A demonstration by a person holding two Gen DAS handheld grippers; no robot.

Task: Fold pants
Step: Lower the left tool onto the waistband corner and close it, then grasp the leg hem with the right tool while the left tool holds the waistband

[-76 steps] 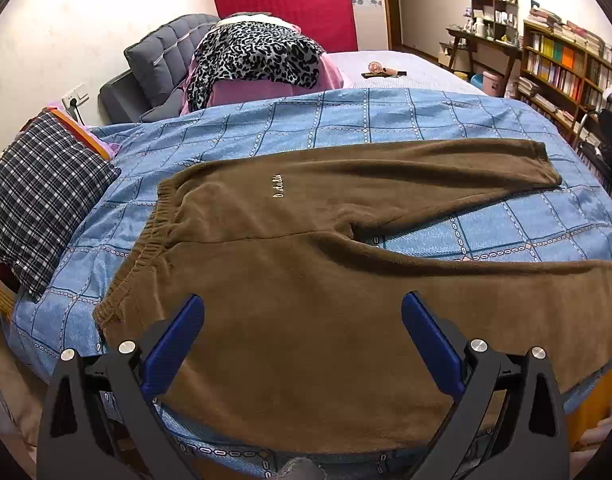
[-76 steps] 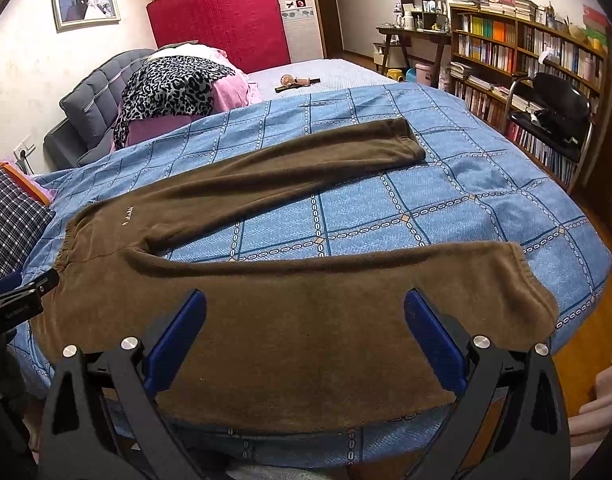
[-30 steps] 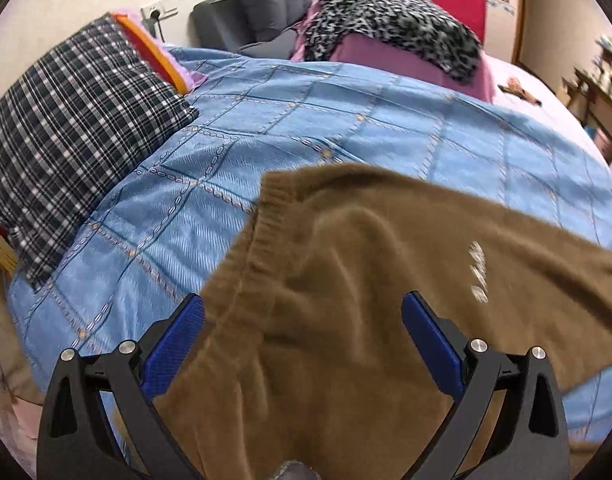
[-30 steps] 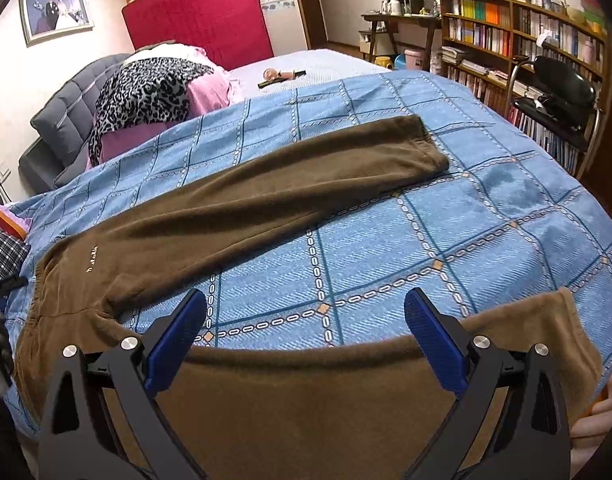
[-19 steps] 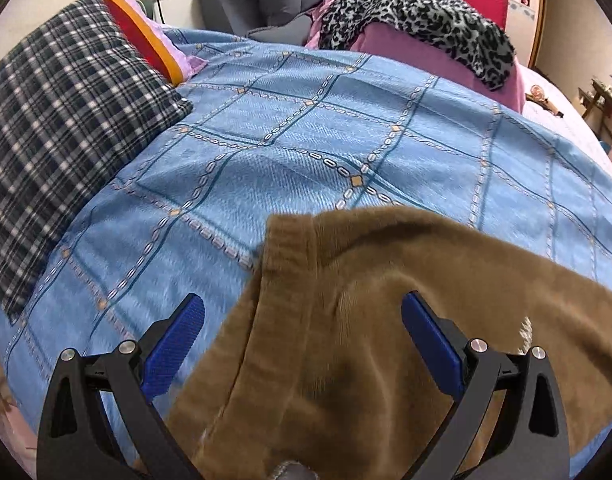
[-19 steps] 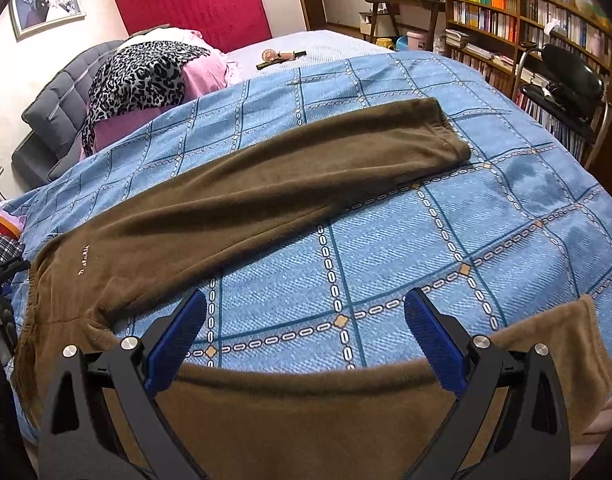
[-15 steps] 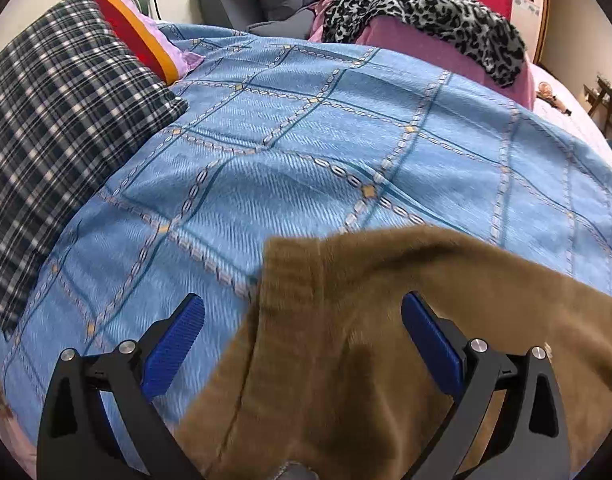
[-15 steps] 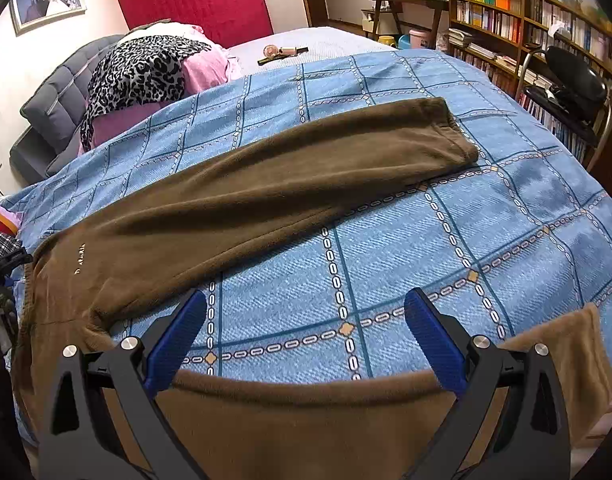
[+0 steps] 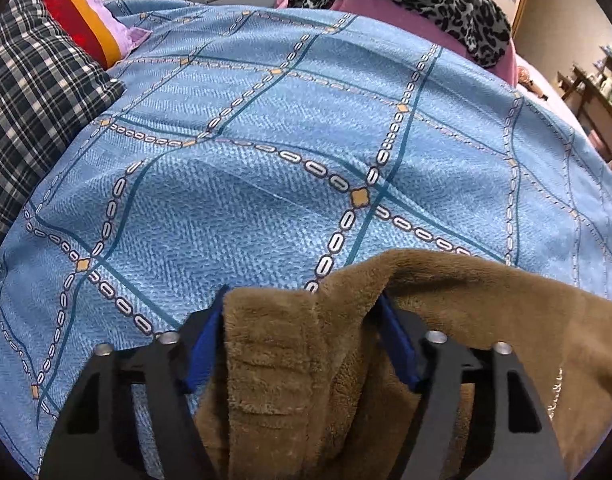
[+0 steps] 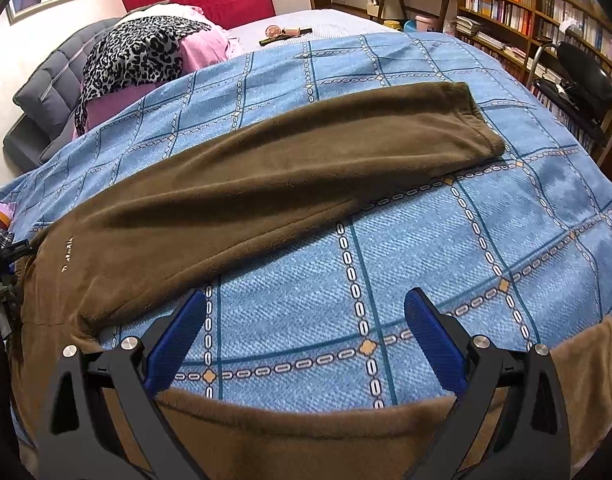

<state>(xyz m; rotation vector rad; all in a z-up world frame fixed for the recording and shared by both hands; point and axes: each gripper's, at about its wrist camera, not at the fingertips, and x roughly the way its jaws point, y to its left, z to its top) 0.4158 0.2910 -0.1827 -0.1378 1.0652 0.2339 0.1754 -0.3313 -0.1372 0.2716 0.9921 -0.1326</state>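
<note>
Waistband corner of the brown fleece pants (image 10: 234,184) bunches between the left gripper (image 9: 302,340) fingers as they close; bite past the elastic before lifting. The right gripper (image 10: 306,336) gapes empty above the near leg. Pants sprawl mid-frame across the blue checked bedspread (image 10: 505,240); bookshelves (image 10: 525,12) upper right.

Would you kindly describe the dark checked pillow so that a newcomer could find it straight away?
Start from the blue patterned bedspread that covers the bed and follow it to its left edge in the left wrist view. There lies the plaid pillow, dark navy crossed with white lines. A red-and-orange cushion lies just behind it, but only the pillow is checked.
</note>
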